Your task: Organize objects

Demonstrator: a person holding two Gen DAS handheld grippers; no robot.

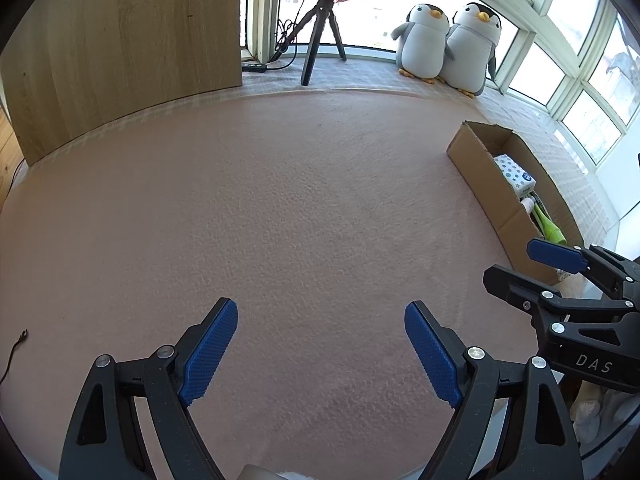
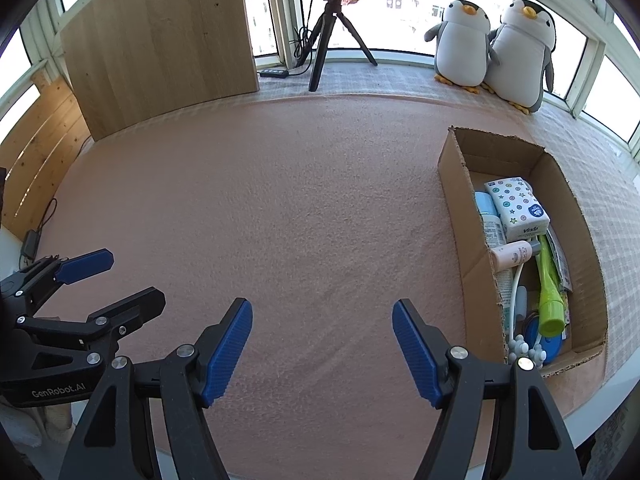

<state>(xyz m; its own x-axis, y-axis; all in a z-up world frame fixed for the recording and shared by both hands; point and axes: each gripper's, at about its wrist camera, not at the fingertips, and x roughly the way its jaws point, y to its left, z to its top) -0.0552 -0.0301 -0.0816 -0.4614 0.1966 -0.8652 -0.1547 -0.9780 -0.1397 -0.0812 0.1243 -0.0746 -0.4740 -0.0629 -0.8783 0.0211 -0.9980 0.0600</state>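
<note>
An open cardboard box (image 2: 454, 196) sits on the pink mat at the right, also seen in the left wrist view as the cardboard box (image 1: 480, 172). Inside lie a dotted tissue pack (image 2: 518, 206), a pale pink bottle (image 2: 514, 254), a lime green bottle (image 2: 549, 292), a blue-capped tube (image 2: 486, 208) and other small items. My right gripper (image 2: 322, 346) hangs open over the bare mat left of the box, nothing between its fingers. My left gripper (image 1: 320, 354) is open over the mat too, holding nothing. Each gripper shows at the edge of the other's view.
The pink mat (image 2: 280, 208) covers the table. A wooden board (image 2: 160, 40) stands at the back left. A black tripod (image 2: 332, 36) and two plush penguins (image 2: 496, 48) stand on the window ledge behind. A cable (image 1: 12, 356) lies at the mat's left edge.
</note>
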